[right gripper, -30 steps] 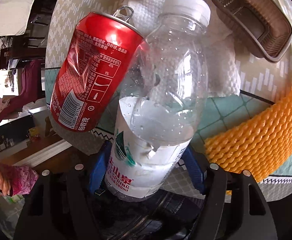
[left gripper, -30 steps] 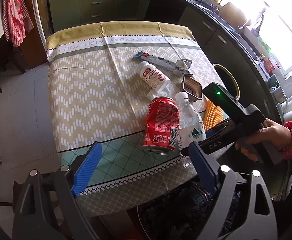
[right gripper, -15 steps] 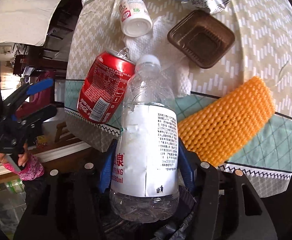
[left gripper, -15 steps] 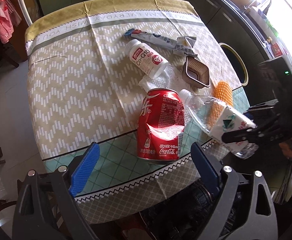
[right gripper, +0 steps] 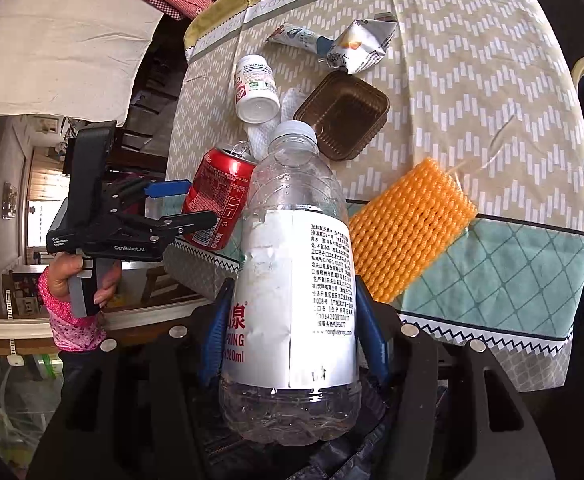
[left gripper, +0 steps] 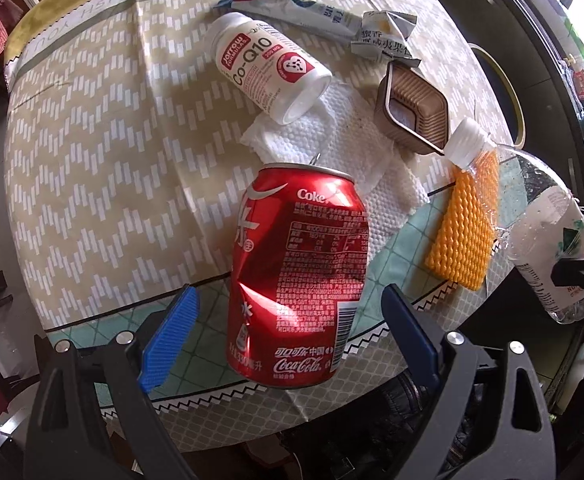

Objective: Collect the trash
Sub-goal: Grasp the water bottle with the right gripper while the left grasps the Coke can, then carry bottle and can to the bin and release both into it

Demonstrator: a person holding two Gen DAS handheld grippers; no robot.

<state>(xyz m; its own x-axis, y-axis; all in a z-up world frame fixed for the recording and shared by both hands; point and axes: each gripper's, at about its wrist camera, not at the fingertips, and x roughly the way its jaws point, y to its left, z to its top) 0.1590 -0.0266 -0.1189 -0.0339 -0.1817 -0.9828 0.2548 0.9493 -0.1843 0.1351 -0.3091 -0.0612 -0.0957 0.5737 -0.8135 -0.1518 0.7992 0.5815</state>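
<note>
red dented coca-cola can (left gripper: 297, 280) lies near the table (left gripper: 92, 168) edge, between the left gripper's (left gripper: 288, 332) wide-spread blue fingers (left gripper: 168, 340), not gripped. right gripper (right gripper: 292, 336) clamps a clear water bottle (right gripper: 292, 280) by its label, lifted off the table's edge.

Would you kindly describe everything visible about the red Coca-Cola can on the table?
The dented red aluminium Coca-Cola can lies on its side near the table's front edge, pull tab raised at the far end, base toward the camera. White lettering, an ingredients panel and a barcode cover its creased wall. Its top end overlaps a white paper towel. The left hand-held gripper is open, its blue pads either side of the can, apparently not touching it.
</note>
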